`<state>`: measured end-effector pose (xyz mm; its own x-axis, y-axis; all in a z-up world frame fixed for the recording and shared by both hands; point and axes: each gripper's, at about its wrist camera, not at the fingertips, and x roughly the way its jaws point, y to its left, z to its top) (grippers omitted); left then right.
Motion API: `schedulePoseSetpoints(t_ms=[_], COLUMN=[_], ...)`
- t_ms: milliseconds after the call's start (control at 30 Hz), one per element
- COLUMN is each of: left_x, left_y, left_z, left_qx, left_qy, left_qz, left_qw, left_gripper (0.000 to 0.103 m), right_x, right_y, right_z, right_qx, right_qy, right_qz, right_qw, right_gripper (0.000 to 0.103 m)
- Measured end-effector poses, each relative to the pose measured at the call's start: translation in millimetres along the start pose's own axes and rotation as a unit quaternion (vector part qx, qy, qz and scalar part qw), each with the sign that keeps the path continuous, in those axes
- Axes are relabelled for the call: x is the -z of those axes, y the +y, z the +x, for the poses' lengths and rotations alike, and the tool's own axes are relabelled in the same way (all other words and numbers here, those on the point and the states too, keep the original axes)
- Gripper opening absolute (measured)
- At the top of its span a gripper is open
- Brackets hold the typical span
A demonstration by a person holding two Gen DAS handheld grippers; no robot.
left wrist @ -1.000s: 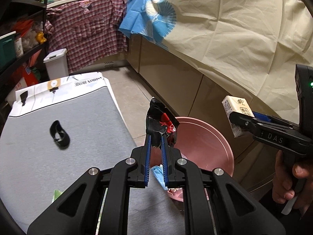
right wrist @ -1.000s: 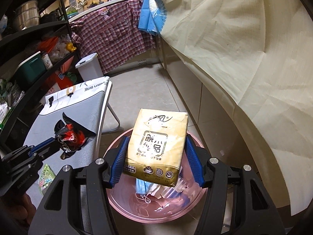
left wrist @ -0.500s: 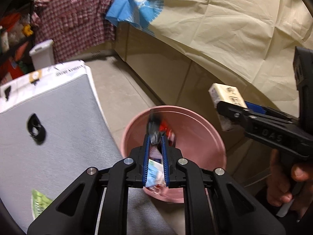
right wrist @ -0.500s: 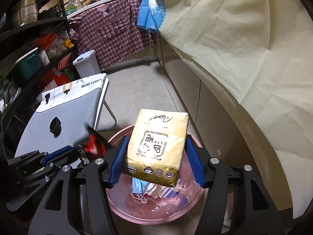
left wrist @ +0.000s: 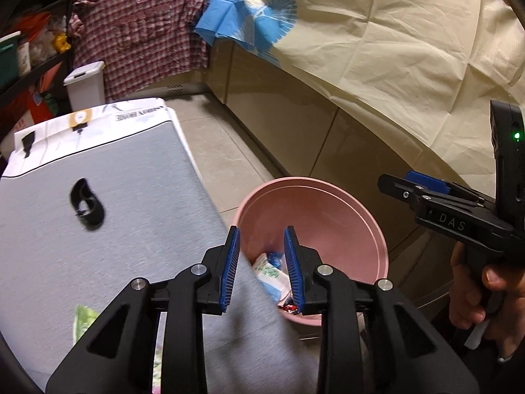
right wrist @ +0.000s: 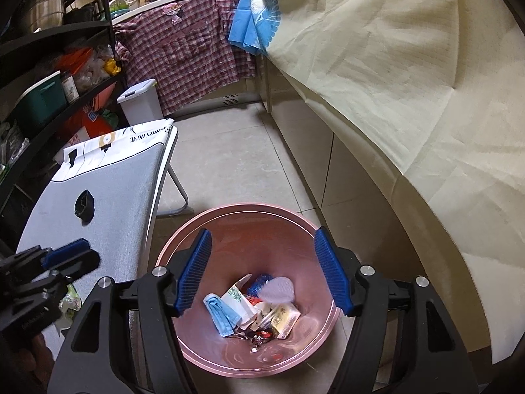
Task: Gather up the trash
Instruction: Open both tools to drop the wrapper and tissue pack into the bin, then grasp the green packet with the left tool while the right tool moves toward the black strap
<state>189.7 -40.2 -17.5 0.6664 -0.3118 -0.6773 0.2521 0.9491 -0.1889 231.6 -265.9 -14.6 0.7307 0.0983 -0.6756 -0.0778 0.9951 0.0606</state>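
My right gripper (right wrist: 262, 269) hangs right over the pink tub (right wrist: 197, 226), its blue pads spread wide and holding nothing. There is open room all around inside the rim. Down at the bottom lies the trash: a blue face mask (right wrist: 221, 317), a yellow tissue pack (right wrist: 283, 320), a white wrapper with leaves (right wrist: 238, 298) and a small red wrapper (right wrist: 262, 335).

My left gripper (left wrist: 261, 262) sits low over the edge of the gray board (left wrist: 115, 197), where it meets the tub's near side. Its pads are apart and hold nothing too.

On the board lies a black loop (left wrist: 86, 204), well apart from me, and a green packet (left wrist: 82, 323) near its close edge.

Past the tub is bare tile floor (right wrist: 229, 164), then a white bin (right wrist: 141, 101) and a checked shirt (right wrist: 187, 49). A cream sheet (right wrist: 410, 65) hangs over the cabinets on my right.
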Motion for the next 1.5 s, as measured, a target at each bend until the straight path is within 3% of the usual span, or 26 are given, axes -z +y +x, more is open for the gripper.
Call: schedulePoseSetpoints(t_ms=[400, 767, 1000, 1100, 1300, 1367, 1500], left_x=[18.7, 60.3, 74.3, 75.7, 87.4, 89.9, 85.1], left_y=[68.8, 136.4, 104.0, 79.7, 59.1, 58.0, 73.8], left_z=[-46.6, -72.3, -82.5, -75.8, -45.7, -40.3, -44.1], left_qx=[-0.041, -0.078, -0.044, -0.035, -0.048, -0.074, -0.097], left_qy=[-0.020, 0.001, -0.016, -0.013, 0.030, 0.035, 0.023], left_qz=[-0.041, -0.090, -0.054, -0.031, -0.012, -0.001, -0.022], left_qw=[0.9981, 0.9930, 0.9974, 0.9988, 0.9983, 0.9966, 0.9947], left_gripper=[0.028, 0.028, 0.028, 0.034, 0.037, 0.037, 0.022], right_x=[3.0, 1.1, 1.1, 0.6, 0.8, 1.2, 1.7], right_y=[22.0, 65.2, 92.8, 94.8, 94.0, 92.6, 95.2], right_z=[-15.0, -25.3, -19.0, -18.6, -18.4, -17.6, -14.6], right_qx=[0.000, -0.039, -0.054, -0.056, -0.052, -0.051, -0.057], right_qy=[-0.014, -0.019, -0.013, -0.012, -0.012, -0.011, -0.008], right_qz=[-0.039, -0.059, -0.079, -0.078, -0.082, -0.084, -0.087], right_qw=[0.999, 0.997, 0.995, 0.995, 0.995, 0.995, 0.995], right_gripper=[0.065, 0.065, 0.065, 0.065, 0.065, 0.065, 0.065])
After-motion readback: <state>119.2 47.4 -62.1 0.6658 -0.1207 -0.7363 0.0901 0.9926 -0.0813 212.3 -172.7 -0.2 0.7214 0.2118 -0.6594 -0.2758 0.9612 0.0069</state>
